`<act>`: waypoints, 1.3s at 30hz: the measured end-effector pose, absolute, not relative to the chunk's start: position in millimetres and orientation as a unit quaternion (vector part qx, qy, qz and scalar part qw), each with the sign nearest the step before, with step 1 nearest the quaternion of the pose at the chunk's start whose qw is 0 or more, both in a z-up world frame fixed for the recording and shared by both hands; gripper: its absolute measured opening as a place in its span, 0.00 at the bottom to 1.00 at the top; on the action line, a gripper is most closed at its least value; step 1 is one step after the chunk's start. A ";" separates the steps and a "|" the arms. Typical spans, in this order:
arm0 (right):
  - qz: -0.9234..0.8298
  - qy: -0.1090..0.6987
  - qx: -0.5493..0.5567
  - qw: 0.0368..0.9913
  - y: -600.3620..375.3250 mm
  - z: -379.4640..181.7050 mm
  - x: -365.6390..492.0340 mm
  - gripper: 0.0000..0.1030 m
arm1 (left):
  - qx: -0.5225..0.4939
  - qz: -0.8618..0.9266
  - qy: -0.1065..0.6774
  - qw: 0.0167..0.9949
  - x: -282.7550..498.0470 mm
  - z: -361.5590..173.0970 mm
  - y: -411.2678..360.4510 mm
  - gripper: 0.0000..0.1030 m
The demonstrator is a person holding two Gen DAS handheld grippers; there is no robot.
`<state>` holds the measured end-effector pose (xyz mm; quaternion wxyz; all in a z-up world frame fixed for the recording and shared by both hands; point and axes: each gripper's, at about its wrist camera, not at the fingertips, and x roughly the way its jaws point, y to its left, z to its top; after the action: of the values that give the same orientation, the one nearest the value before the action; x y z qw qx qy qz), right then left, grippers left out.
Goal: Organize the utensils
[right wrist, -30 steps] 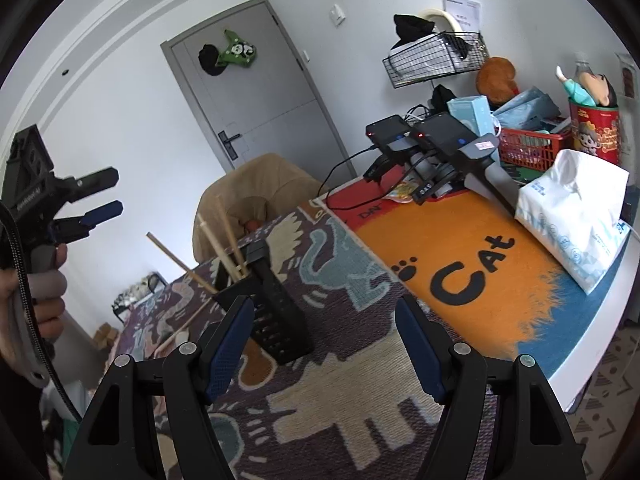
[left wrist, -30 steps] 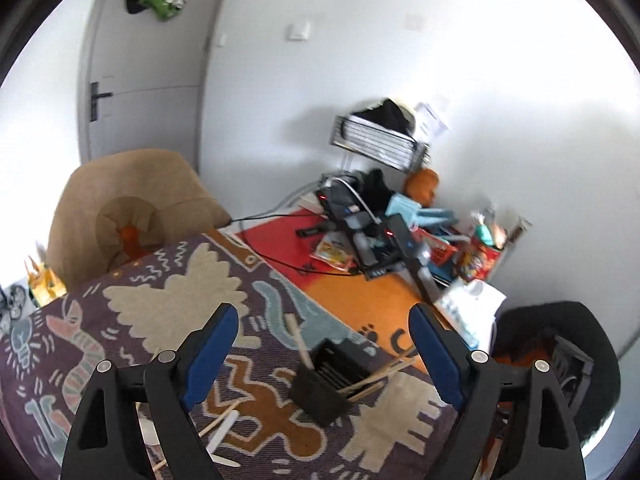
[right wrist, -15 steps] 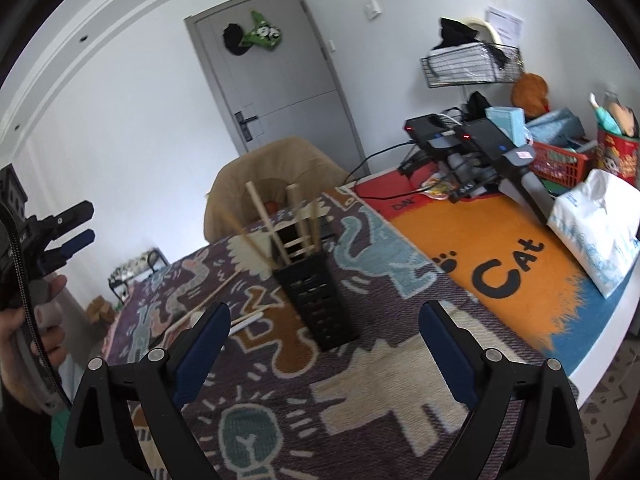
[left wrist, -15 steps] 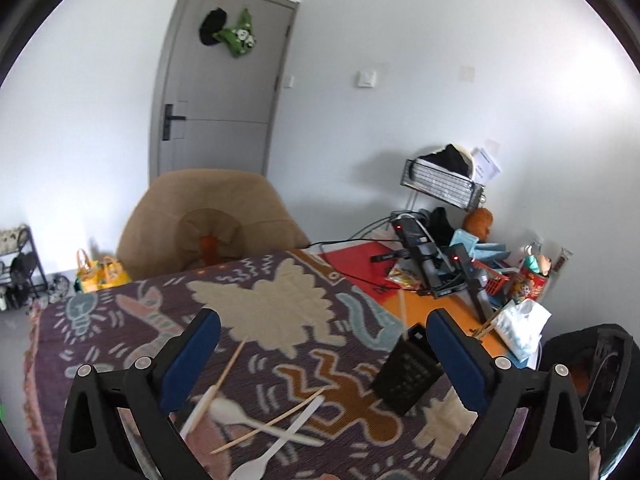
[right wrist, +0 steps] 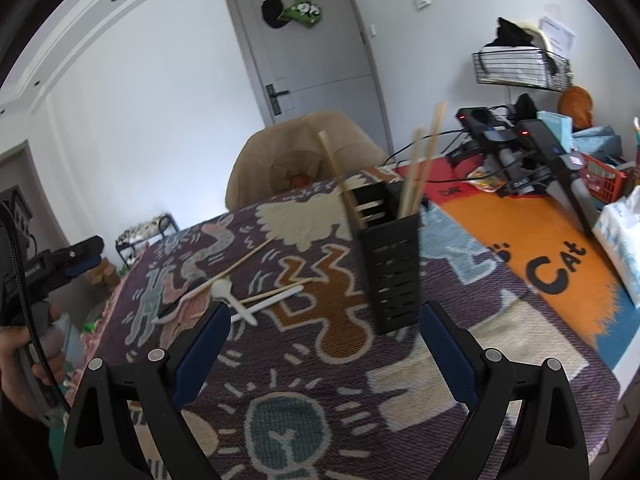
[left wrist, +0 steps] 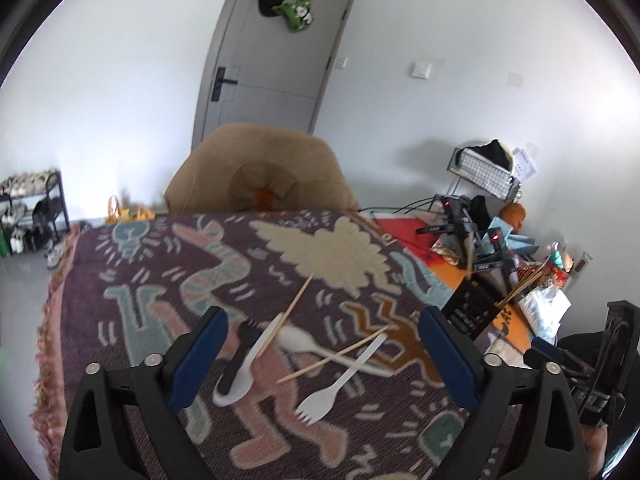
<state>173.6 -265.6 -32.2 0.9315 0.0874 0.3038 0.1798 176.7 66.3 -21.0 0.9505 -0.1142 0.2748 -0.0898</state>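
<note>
Left wrist view: left gripper hovers over the loose pile on the tabletop, jaws wide open, holding nothing, touching nothing. Between the jaws lie a white fork, white spoon, a second white spoon, black fork and two chopsticks, crossed over each other. Holder sits well right of the pile with chopsticks already in it. Step looks like approach for the next pick; likely needs a descent onto one piece and closing across its handle, choosing one not pinned under another

Right wrist view: right gripper also wide open and empty, above the tabletop, aimed near the holder. Holder stands upright just ahead of the jaws, three chopsticks leaning out of it. Pile lies left of the holder, apart from it. Left gripper shows at far left, in a hand. Task seems partly done: some sticks stowed, forks and spoons still out
</note>
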 end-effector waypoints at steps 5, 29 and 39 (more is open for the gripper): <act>0.199 0.319 0.067 0.924 -241.5 -40.5 178.6 0.92 | -0.123 -0.074 0.299 0.943 173.7 -43.1 86.3 0.73; 0.218 0.358 0.041 0.907 -211.7 -65.9 192.4 0.87 | 0.078 -0.060 0.407 0.908 204.3 -130.8 62.0 0.29; 0.218 0.360 0.044 0.906 -214.0 -68.0 191.9 0.87 | 0.147 -0.060 0.419 0.894 207.4 -146.3 68.7 0.28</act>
<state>191.9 -214.0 -68.0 0.9058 0.0441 0.3604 0.2183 207.4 68.7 -146.3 0.8938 0.1469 0.4194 -0.0598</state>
